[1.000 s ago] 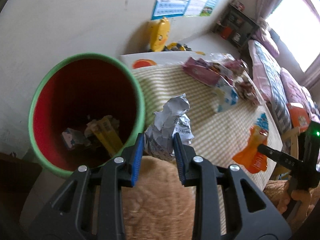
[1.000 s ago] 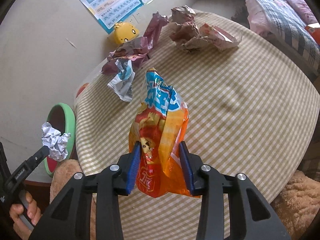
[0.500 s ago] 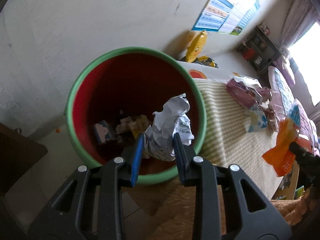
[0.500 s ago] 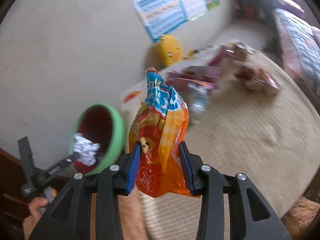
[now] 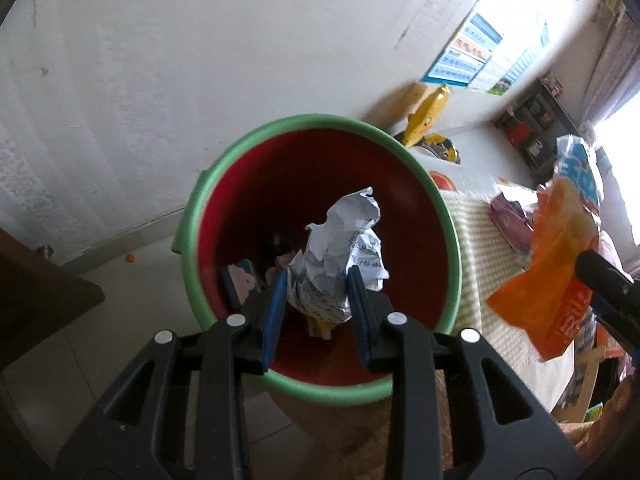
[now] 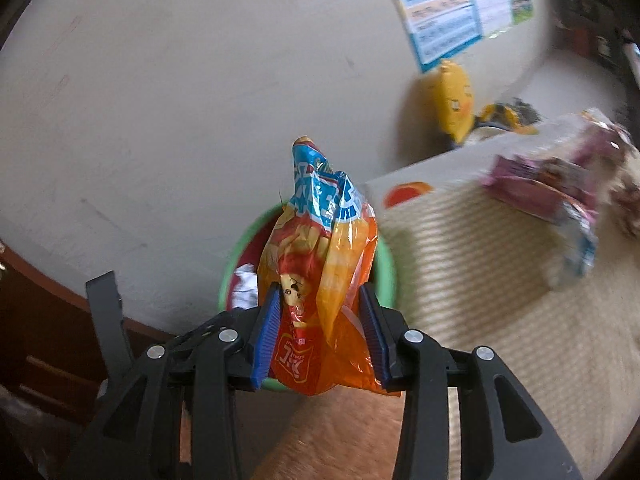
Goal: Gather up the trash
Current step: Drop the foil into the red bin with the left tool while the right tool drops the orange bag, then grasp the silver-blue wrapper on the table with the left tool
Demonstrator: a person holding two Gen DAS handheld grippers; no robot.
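Observation:
My left gripper (image 5: 316, 292) is shut on a crumpled white paper ball (image 5: 340, 256) and holds it over the mouth of a red bin with a green rim (image 5: 256, 140). Several bits of trash lie at the bin's bottom (image 5: 240, 284). My right gripper (image 6: 320, 324) is shut on an orange and blue snack bag (image 6: 320, 264), held just above the same bin (image 6: 236, 260), which it largely hides. The snack bag also shows in the left wrist view (image 5: 556, 264). The paper ball also shows in the right wrist view (image 6: 246, 284).
A round table with a checked cloth (image 6: 480, 280) stands right of the bin and carries more wrappers (image 6: 552, 184). A yellow toy (image 6: 452, 100) leans on the wall under a poster (image 6: 444, 4). Dark wooden furniture (image 5: 36, 300) stands left of the bin.
My left gripper has moved the paper ball further over the bin's mouth. My right gripper has carried the snack bag left, from above the table to above the bin.

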